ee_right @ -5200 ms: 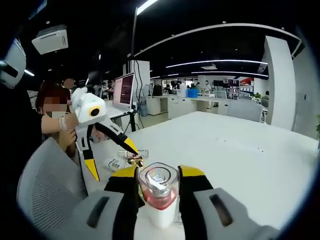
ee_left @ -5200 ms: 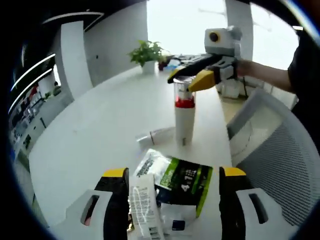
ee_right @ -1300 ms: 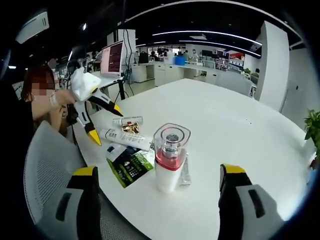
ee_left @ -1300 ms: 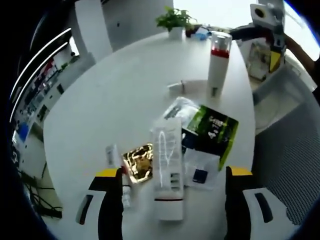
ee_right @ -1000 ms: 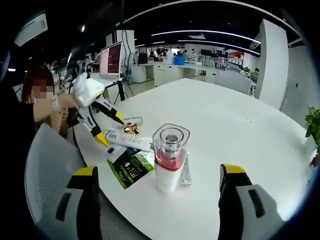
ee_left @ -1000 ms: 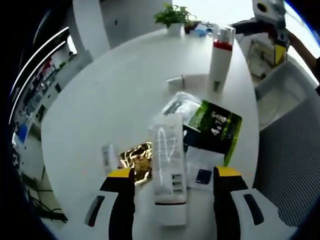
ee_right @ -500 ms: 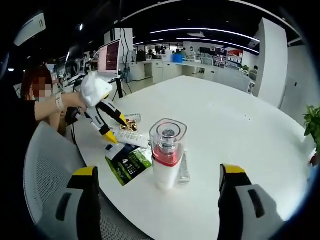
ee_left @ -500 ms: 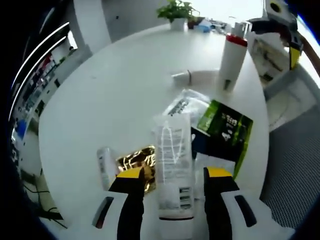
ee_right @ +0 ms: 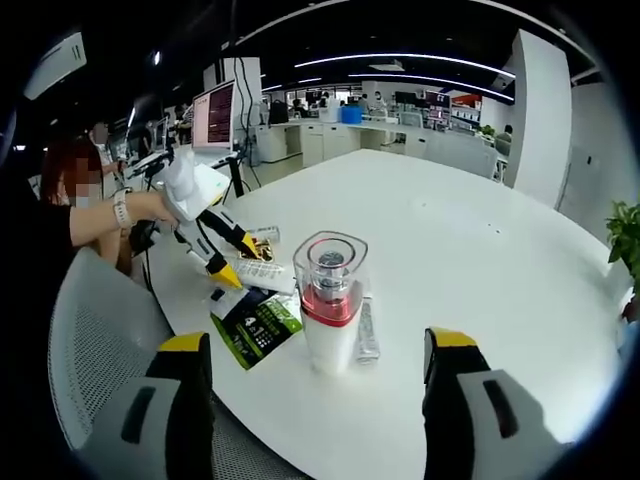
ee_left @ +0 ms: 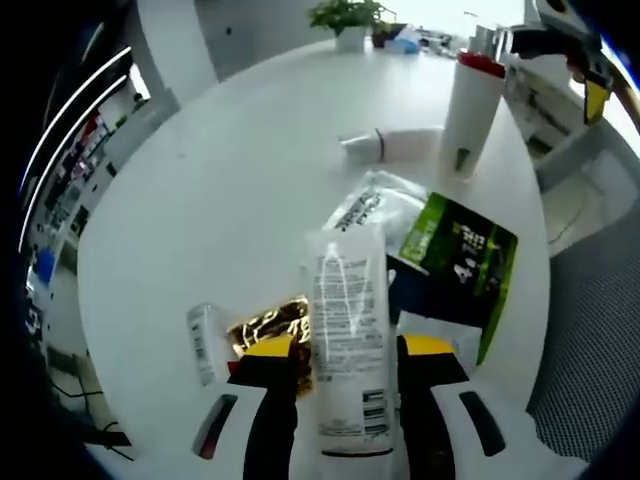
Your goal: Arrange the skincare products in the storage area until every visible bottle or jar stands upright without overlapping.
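Note:
A white tube [ee_left: 345, 340] lies flat on the white table [ee_left: 200, 200], and my left gripper [ee_left: 347, 350] is shut on it, jaws pressed to its two sides. A white bottle [ee_left: 472, 110] with a red band and clear cap stands upright further off. In the right gripper view that bottle [ee_right: 327, 300] stands ahead of my right gripper [ee_right: 317, 342], which is wide open and apart from it. A small tube [ee_right: 366, 332] lies by the bottle's foot. The left gripper [ee_right: 240, 263] is low over the pile at left.
A green-black sachet [ee_left: 455, 250], a clear packet [ee_left: 375, 205], a gold foil sachet [ee_left: 270, 325] and a small white sample tube [ee_left: 203, 343] lie around the held tube. A mesh chair [ee_right: 90, 340] stands at the table edge. A potted plant [ee_left: 345, 15] sits far back.
My right gripper has let go of the bottle, opened wide and drawn back. My left gripper has moved down over the white tube and its jaws have narrowed onto it.

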`<act>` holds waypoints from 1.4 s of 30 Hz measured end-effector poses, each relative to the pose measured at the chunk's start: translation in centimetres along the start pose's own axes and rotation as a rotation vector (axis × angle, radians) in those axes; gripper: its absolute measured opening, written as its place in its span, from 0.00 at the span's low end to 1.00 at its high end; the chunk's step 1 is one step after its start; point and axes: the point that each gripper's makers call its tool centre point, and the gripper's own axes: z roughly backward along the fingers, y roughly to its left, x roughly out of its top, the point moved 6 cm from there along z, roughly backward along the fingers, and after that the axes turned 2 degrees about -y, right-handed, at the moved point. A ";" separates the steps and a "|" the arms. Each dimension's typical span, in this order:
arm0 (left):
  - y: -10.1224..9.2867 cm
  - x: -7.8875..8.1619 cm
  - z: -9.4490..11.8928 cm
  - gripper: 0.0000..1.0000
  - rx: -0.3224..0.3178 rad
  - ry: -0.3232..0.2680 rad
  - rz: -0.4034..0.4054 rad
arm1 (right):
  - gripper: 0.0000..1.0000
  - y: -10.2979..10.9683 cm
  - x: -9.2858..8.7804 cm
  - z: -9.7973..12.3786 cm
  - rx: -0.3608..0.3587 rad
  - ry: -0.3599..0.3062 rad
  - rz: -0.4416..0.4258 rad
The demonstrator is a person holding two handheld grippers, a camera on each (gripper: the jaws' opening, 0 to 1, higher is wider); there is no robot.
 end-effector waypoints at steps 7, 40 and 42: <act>0.1 0.0 -0.4 0.32 -0.001 0.005 0.015 | 0.82 0.2 -0.1 0.0 0.014 -0.004 -0.013; 0.2 0.0 -0.8 0.26 0.031 -0.077 0.122 | 0.81 1.3 -1.1 0.4 -0.002 0.008 -0.066; 0.2 0.0 -0.8 0.25 0.025 -0.089 0.117 | 0.80 1.4 -1.1 0.4 0.000 0.003 -0.073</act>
